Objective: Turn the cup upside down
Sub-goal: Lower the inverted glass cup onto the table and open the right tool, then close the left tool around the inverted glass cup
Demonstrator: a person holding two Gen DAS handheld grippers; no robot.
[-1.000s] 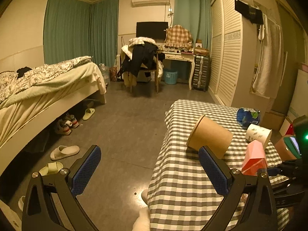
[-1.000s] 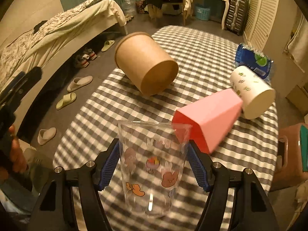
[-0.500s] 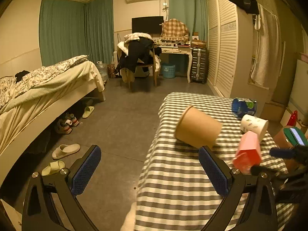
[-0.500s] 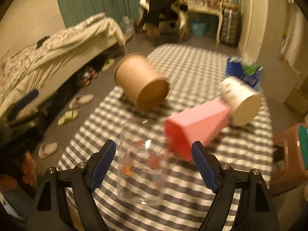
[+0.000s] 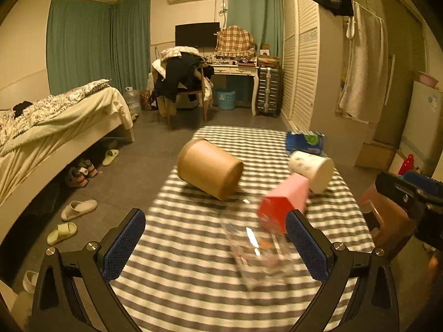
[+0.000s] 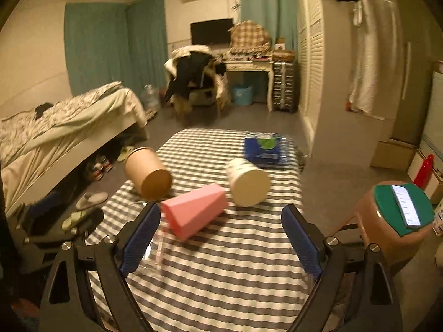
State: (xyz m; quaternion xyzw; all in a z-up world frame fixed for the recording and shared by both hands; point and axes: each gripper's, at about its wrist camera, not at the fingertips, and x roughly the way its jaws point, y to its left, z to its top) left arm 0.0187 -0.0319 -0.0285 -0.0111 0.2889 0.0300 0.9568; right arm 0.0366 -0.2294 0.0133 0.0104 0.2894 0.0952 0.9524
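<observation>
Worktop [image 5: 193, 262]: checked cloth; your clear cup [image 5: 257, 249] stands on it, blurred, orientation unclear.
Brown tub [image 5: 209, 168]: lies on its side and could roll if you bump it.
Pink cup [image 6: 195, 213]: just beside the clear cup; you risk knocking it.
Left gripper [image 5: 218, 244]: jaws spread wide, empty.
Right gripper [image 6: 221, 243]: jaws released, cup beside the left one.

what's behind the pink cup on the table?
Behind the pink cup lies a white cup on its side, and past that a blue packet. Whether pink and white cups touch can't be told.
</observation>
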